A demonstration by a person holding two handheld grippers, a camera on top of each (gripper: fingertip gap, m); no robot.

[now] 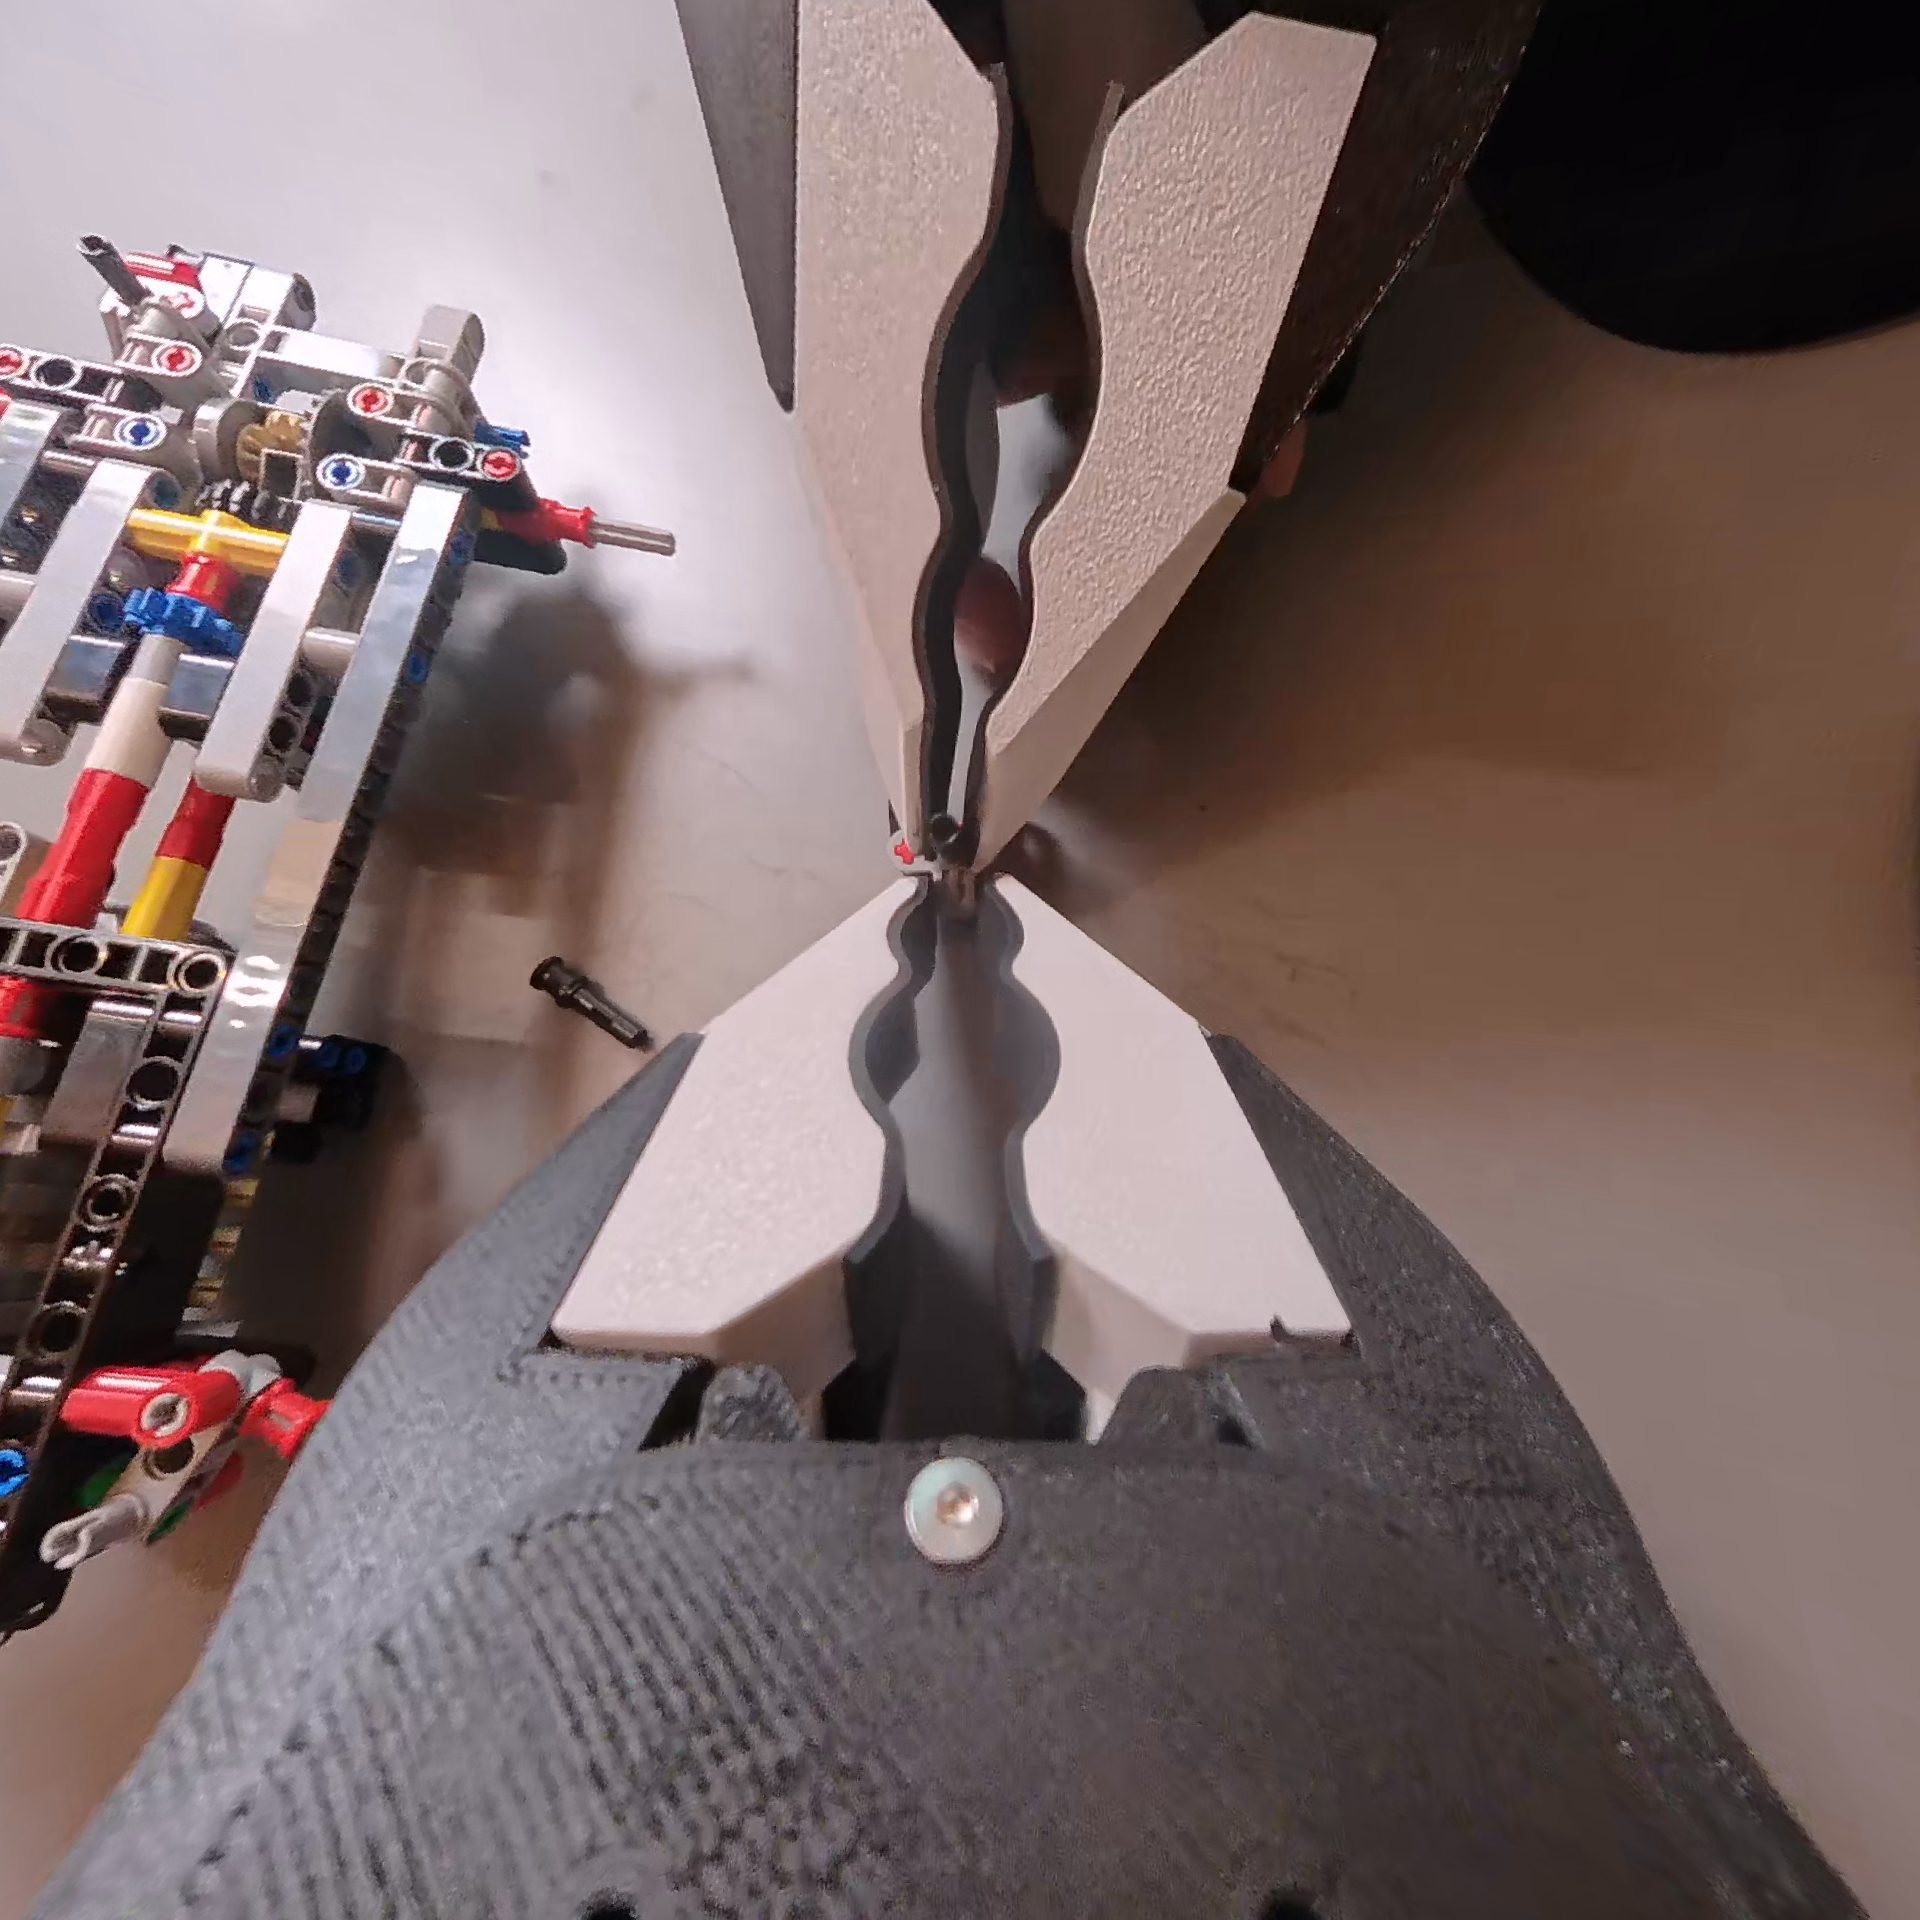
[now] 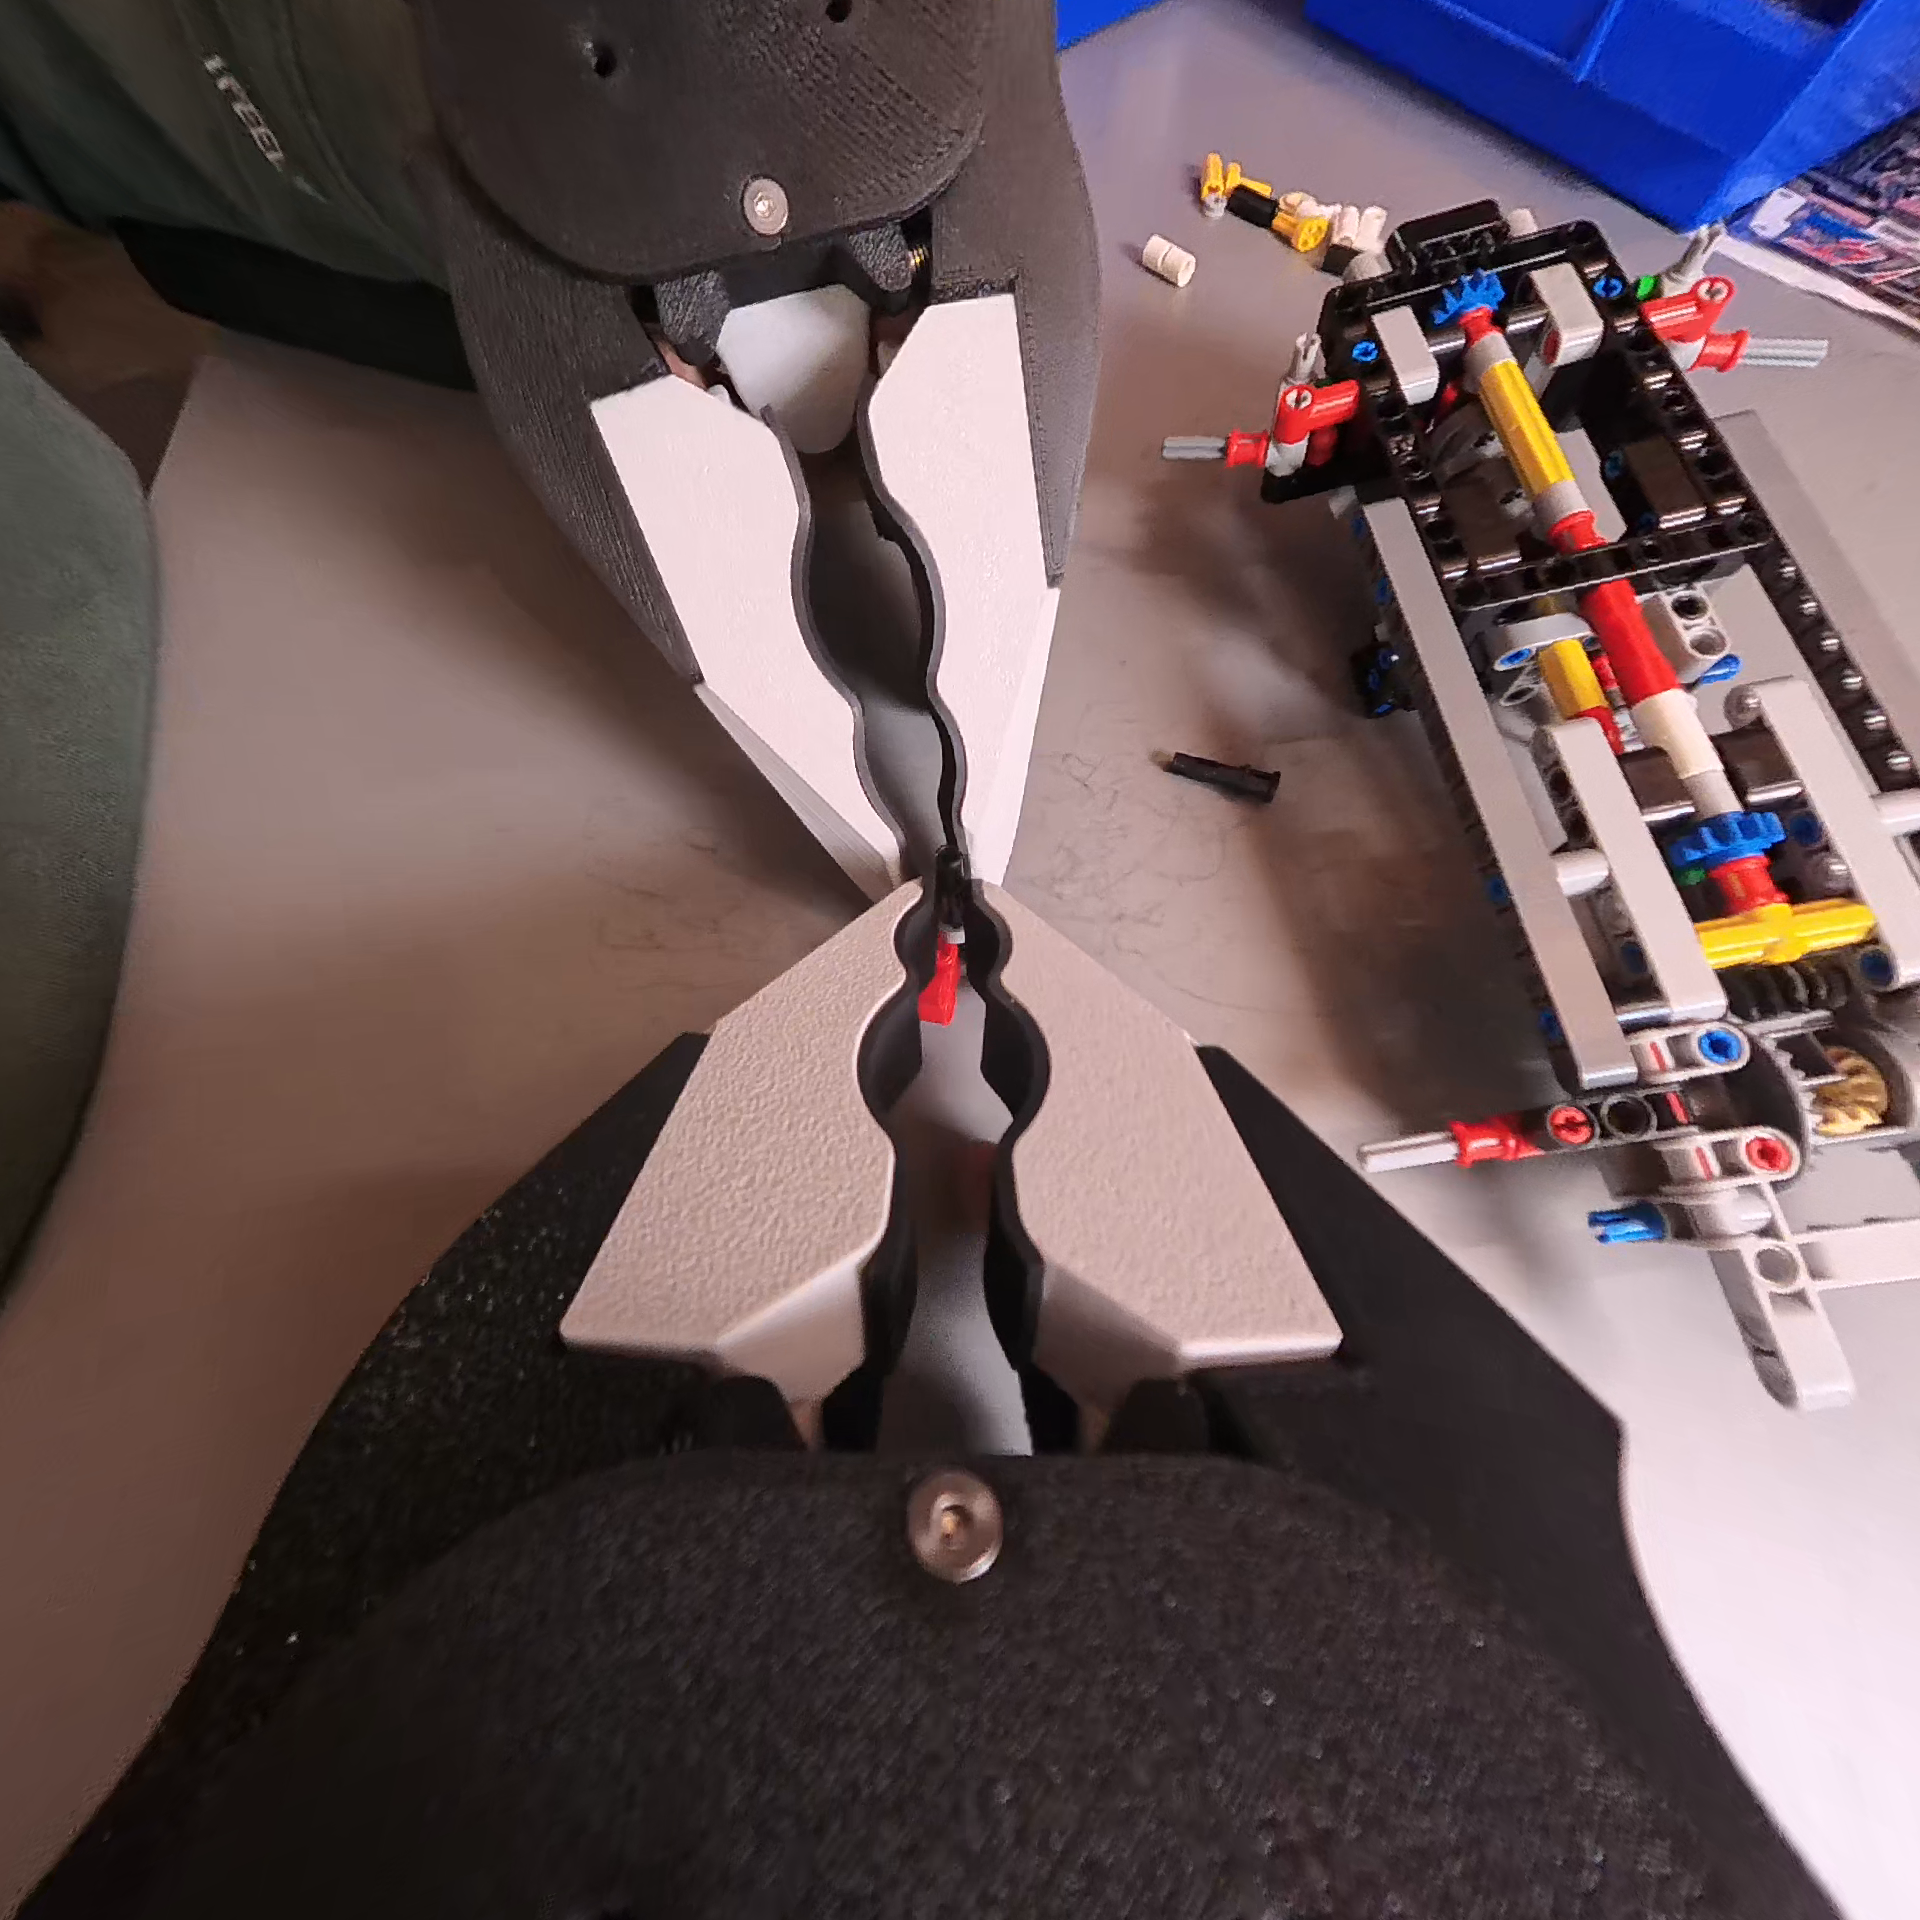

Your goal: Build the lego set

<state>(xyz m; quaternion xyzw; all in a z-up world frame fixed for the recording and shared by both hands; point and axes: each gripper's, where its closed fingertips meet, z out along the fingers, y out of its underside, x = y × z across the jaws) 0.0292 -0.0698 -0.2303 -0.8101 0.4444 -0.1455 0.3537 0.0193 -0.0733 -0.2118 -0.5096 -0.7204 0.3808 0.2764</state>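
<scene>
Here, tip to tip at frame centre, the left gripper (image 1: 951, 883) is clenched on a black pin (image 2: 951, 868); the right gripper (image 2: 951, 935) grips a small grey-and-red connector (image 2: 943, 982); axes roughly collinear; the chassis (image 2: 1621, 675) lies well apart at frame right.

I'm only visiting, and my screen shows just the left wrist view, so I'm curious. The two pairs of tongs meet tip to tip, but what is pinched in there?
Observer: The right wrist view shows the right tongs shut on a small red plastic Lego piece.
Operator: And the other pair?
Observer: The left tongs seem to pinch a small black plastic peg, end to end with the red piece.
Operator: Is anything beyond the model?
Observer: A blue plastic bin stands past the far end of the long black and grey Lego chassis.
</scene>
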